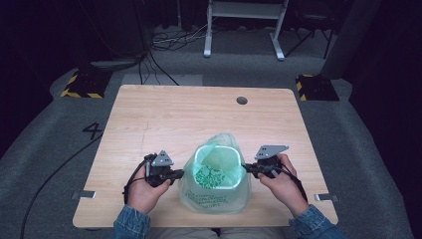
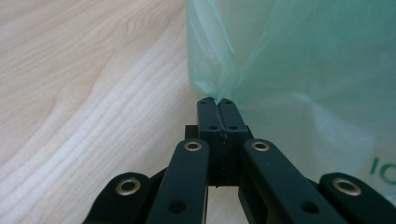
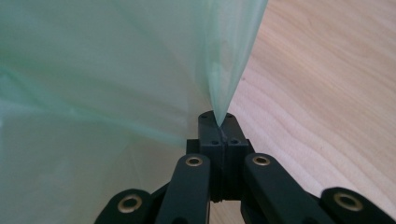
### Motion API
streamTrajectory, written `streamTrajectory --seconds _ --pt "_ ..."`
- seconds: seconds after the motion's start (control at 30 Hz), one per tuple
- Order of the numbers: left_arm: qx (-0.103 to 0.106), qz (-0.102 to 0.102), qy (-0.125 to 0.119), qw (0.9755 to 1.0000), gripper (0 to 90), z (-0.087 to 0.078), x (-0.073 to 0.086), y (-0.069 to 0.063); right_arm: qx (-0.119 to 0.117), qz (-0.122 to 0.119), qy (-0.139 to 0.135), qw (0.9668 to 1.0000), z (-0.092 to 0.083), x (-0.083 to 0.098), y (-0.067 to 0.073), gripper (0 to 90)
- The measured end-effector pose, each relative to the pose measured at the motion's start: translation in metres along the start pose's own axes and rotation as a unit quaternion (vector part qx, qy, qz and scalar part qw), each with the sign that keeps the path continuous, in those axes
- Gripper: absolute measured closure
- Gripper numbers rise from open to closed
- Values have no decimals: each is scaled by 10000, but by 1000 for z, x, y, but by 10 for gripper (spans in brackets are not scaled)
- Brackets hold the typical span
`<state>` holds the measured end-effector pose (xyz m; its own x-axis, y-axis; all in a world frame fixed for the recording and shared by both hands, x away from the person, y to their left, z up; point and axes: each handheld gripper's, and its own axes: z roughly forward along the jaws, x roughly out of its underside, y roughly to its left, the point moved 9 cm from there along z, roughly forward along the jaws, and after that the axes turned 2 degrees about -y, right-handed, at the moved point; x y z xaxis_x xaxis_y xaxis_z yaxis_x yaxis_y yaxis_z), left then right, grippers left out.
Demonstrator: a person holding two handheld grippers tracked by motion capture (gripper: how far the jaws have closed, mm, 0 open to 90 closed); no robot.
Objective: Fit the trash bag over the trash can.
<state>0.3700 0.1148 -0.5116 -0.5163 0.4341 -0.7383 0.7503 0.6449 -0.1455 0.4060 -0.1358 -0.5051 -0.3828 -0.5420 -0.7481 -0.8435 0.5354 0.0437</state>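
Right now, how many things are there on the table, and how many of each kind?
Green plastic bag: 1
Grippers pinching the bag's sides: 2, the left gripper and the right gripper
Wooden table holding it all: 1
Total: 4

Left gripper (image 2: 218, 101) fingers pinch green bag (image 2: 299, 70) film.

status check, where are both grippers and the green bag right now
Left hand-held gripper shut on green bag, left side. Right hand-held gripper shut on its right side. Bag upright on table, mouth open. Nothing in the way.
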Motion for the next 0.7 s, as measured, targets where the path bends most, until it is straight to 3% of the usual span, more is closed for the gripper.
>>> streamTrajectory --seconds 0.23,0.37,0.43,0.5,0.57,0.7 --pt "-12 -32 -78 10000 900 -6 3 -2 -42 65 161 9998 -1 18 3 900" --pt "-26 -61 -305 9995 895 -16 2 -4 185 75 -15 9998 -10 17 -1 728" --pt "-144 5 -515 9986 746 -22 0 -3 289 126 -172 9994 -18 13 -3 616" --pt "-240 107 -634 9976 628 -31 -2 -4 412 87 -304 9987 -27 9 -5 562" --pt "-241 149 -751 9968 522 -38 -4 -8 442 53 -410 9982 -37 4 -2 509" --pt "-52 324 -818 9961 409 -48 -5 -24 294 -62 -547 9980 -53 -1 14 430"
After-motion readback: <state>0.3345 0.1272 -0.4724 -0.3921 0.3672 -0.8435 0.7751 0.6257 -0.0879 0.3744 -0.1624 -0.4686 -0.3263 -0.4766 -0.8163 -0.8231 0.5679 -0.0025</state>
